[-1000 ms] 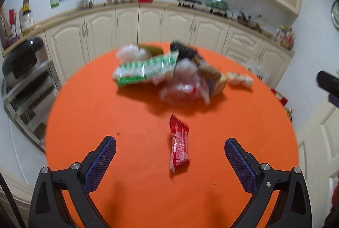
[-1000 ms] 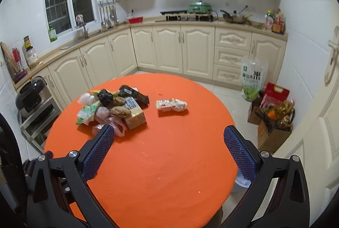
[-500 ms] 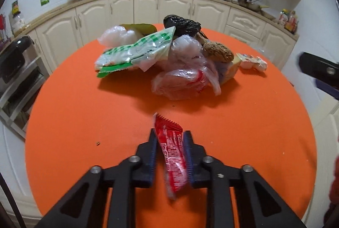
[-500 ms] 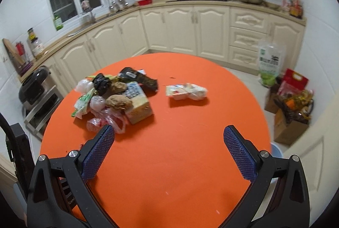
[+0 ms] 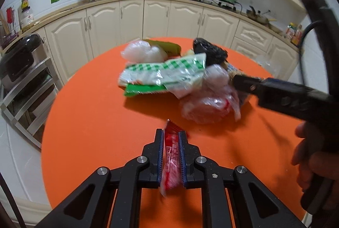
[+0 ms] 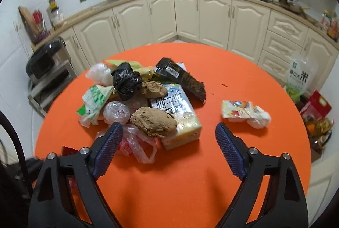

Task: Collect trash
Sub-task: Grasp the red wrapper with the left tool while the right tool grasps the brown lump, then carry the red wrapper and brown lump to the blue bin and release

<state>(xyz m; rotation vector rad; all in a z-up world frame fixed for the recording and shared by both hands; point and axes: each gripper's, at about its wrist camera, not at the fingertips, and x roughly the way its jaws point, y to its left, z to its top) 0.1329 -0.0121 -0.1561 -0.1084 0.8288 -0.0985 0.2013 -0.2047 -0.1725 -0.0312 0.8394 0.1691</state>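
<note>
Two claws, left claw (image 5: pixel 171 138) pinching red wrapper (image 5: pixel 170 161), right claw (image 6: pixel 168 135) gaping

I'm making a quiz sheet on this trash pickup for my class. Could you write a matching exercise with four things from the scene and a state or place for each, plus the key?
Things:
1. red wrapper
2. black plastic bag
3. right gripper
4. white crumpled packet

States or places:
A. lying alone on the orange table, apart from the pile
B. clamped between the left gripper's pads
C. knotted, on top of the pile
D. open, nothing between the pads

Pairs: 1-B, 2-C, 3-D, 4-A
</note>
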